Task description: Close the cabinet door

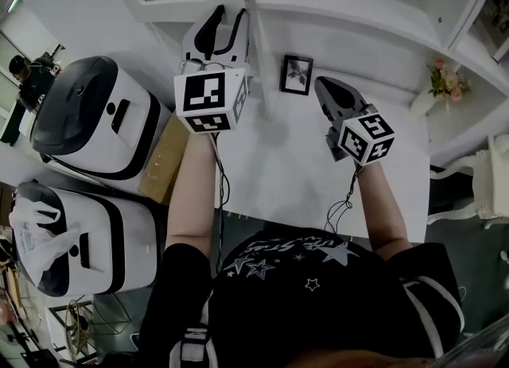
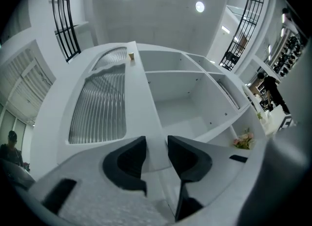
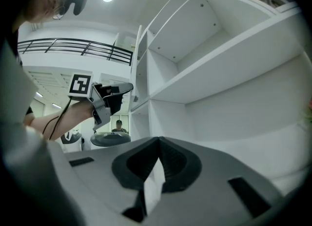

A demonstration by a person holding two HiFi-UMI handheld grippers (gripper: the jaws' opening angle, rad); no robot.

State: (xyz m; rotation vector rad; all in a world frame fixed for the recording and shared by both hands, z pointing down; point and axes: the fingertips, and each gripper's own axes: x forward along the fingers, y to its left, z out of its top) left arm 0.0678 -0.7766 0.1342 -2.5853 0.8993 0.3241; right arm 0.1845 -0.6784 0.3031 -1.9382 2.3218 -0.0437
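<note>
Door (image 2: 100, 103): open, ribbed glass, beside cabinet (image 2: 180, 98).
Left gripper (image 2: 157, 144): jaws narrow, clamped on door edge.
Right gripper (image 3: 158, 144): jaws together, holds nothing.

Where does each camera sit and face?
Head view: on the head, facing steeply down at the white counter; both forearms, left claw and right claw show.
Left gripper view: on the left claw, facing the white ribbed-glass cabinet door; its jaws grip the door's edge.
Right gripper view: on the right claw, facing white open shelves; its jaws are together.
Shared: head and right gripper views both show the left claw.
</note>
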